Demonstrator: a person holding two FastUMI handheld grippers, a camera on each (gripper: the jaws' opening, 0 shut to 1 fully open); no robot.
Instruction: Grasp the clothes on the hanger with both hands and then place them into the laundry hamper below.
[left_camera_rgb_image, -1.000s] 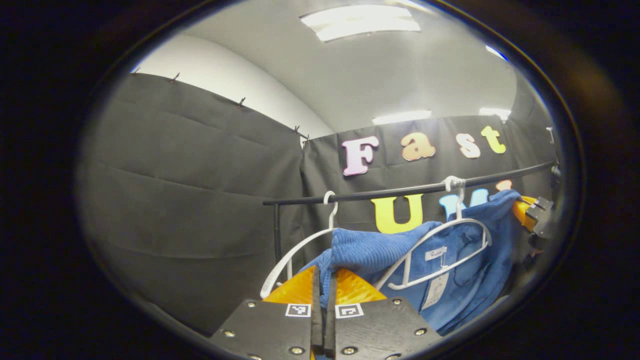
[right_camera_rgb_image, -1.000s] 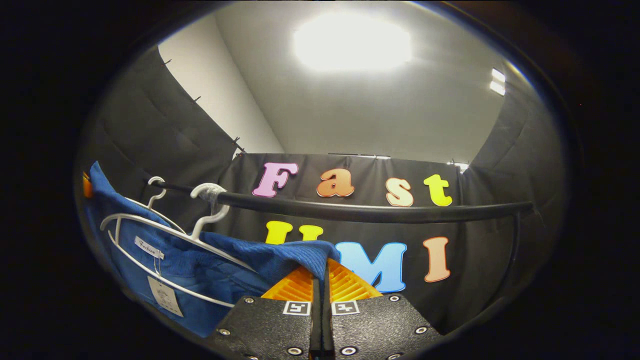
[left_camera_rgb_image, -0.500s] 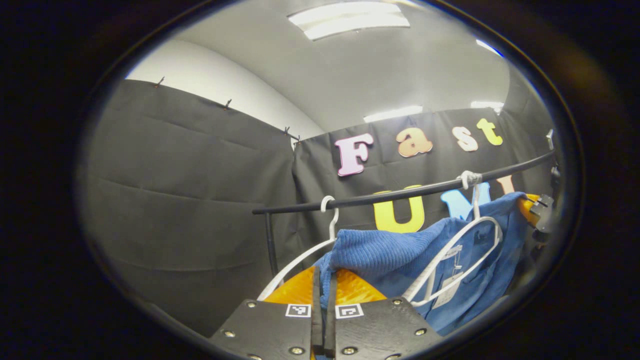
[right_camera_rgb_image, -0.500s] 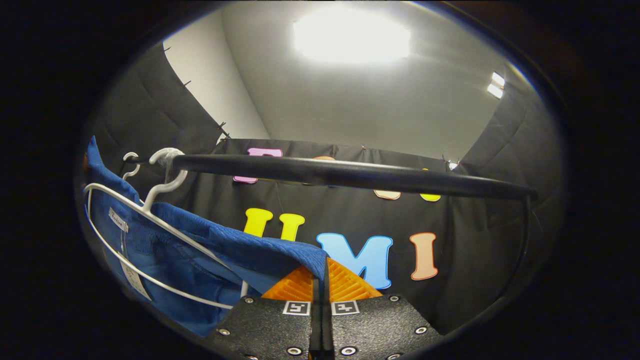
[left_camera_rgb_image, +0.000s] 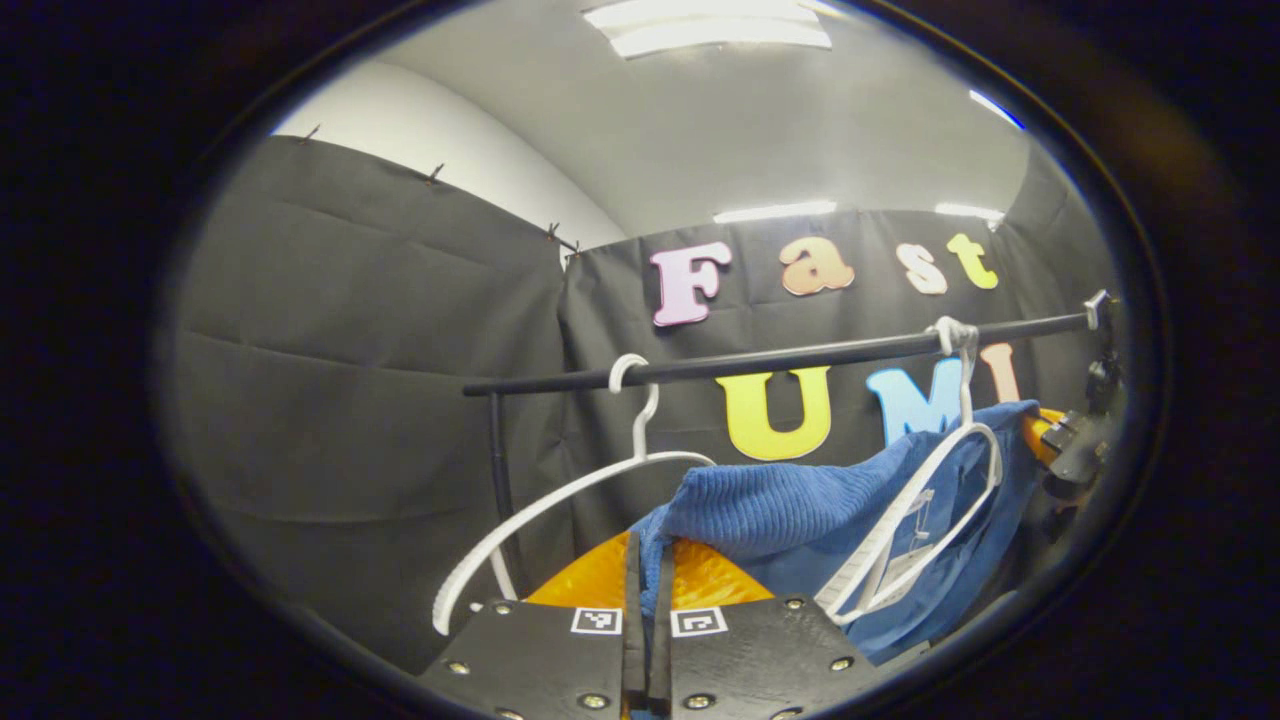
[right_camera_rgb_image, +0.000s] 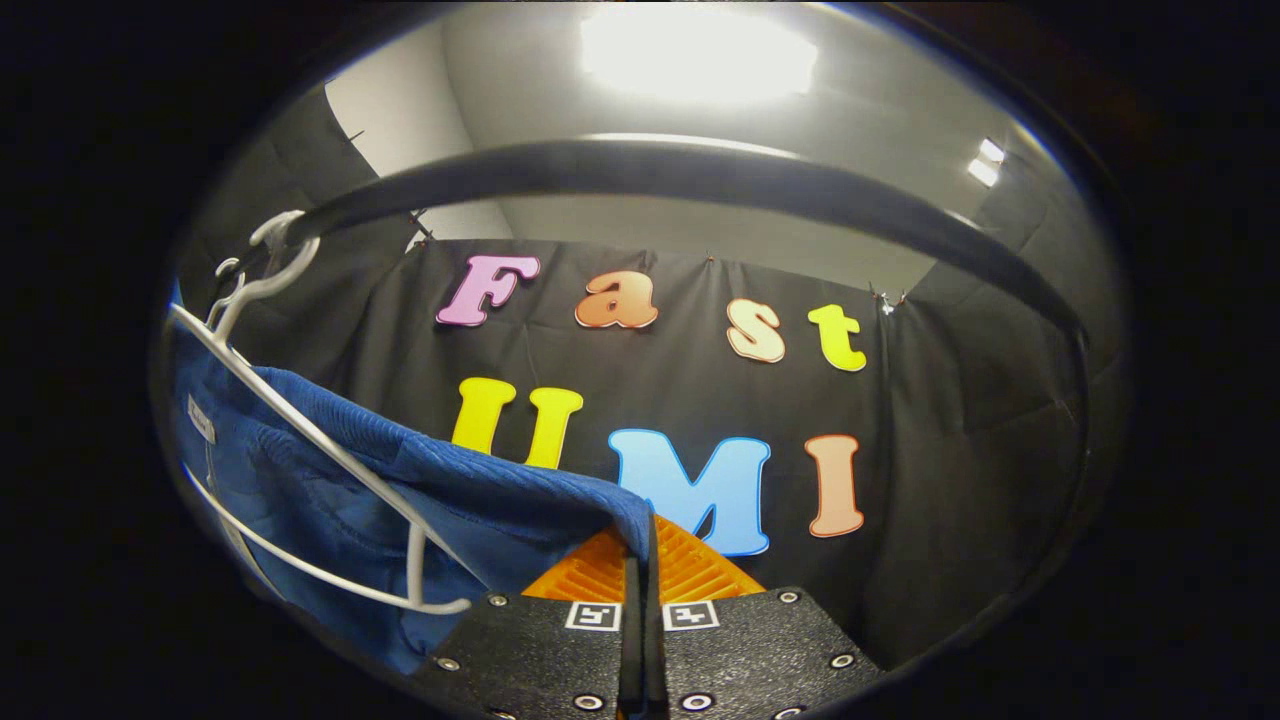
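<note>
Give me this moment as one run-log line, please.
left gripper: shut on blue garment | right gripper: shut on it | hanger: on rail

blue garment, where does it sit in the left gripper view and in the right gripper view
Left gripper view: the blue garment sits lower centre to right, one end pinched in the left gripper.
Right gripper view: the blue garment sits lower left to centre, one end pinched in the right gripper.
Shared landmark: the black rail that carries the white hangers.
</note>
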